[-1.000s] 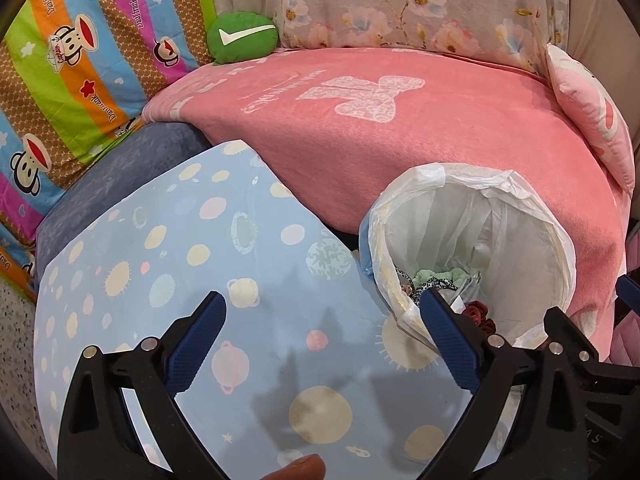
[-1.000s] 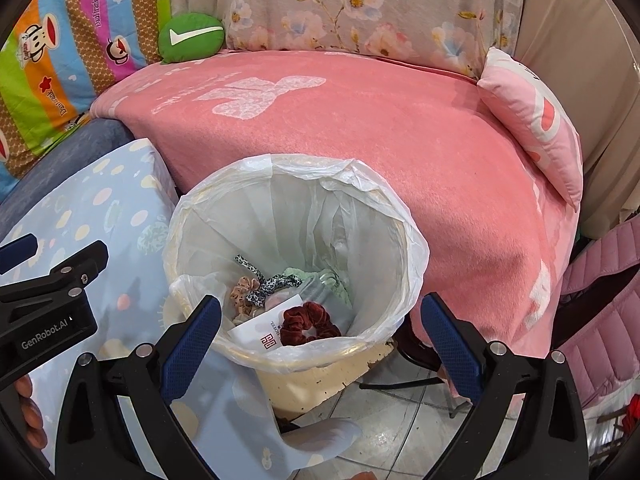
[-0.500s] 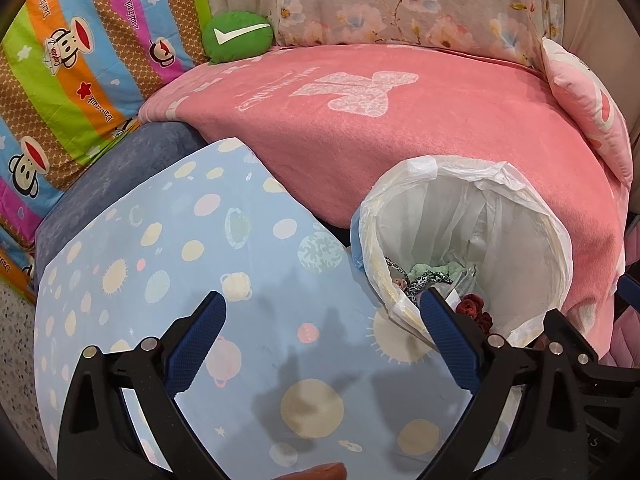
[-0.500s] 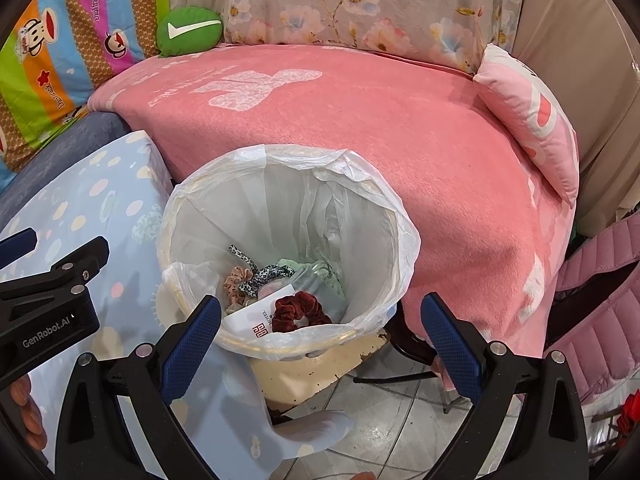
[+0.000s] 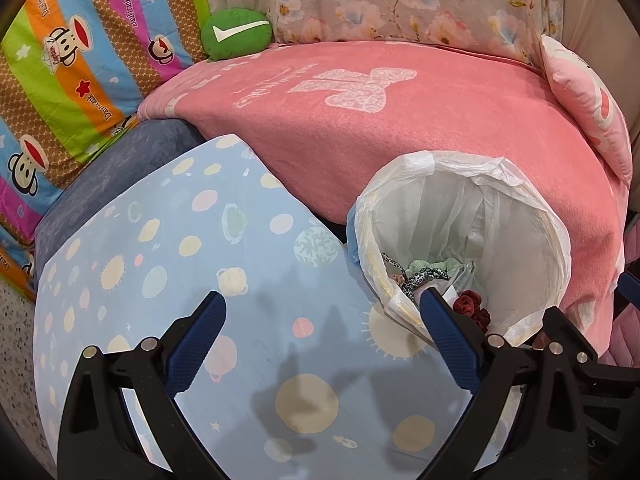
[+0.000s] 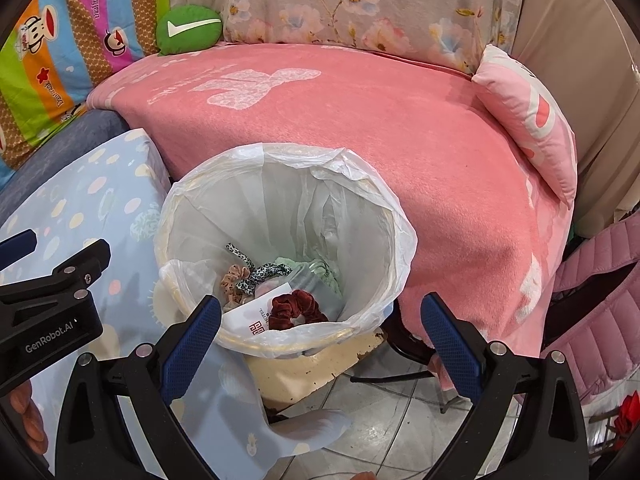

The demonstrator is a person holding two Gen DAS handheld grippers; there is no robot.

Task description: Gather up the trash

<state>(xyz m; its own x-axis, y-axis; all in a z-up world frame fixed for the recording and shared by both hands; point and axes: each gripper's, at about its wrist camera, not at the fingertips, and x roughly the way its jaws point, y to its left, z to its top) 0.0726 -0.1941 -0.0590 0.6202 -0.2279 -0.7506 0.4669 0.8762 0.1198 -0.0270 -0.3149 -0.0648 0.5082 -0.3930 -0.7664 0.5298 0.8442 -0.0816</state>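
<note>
Pulling back from the lined bin [image 6: 280, 248], both the left gripper [image 5: 320, 340] and right gripper [image 6: 320, 340] are hanging spread and empty, suggesting collection is finishing

Home living room or bedroom corner. Landmark: sofa seat under a pink blanket [image 6: 360, 128]. Behind the blanket, floral fabric backrest [image 6: 360, 0]; at its back left corner a green round cushion [image 6: 188, 28] and a striped cartoon-monkey cover [image 5: 72, 60]. On its right end, a pink pillow [image 6: 528, 120]. In front of the blanket, a lined trash bin [image 6: 400, 232] holding scrunchies and paper, standing on tiled floor [image 6: 392, 432]. Left of the bin, a low table with planet-print blue cover [image 5: 200, 260].
</note>
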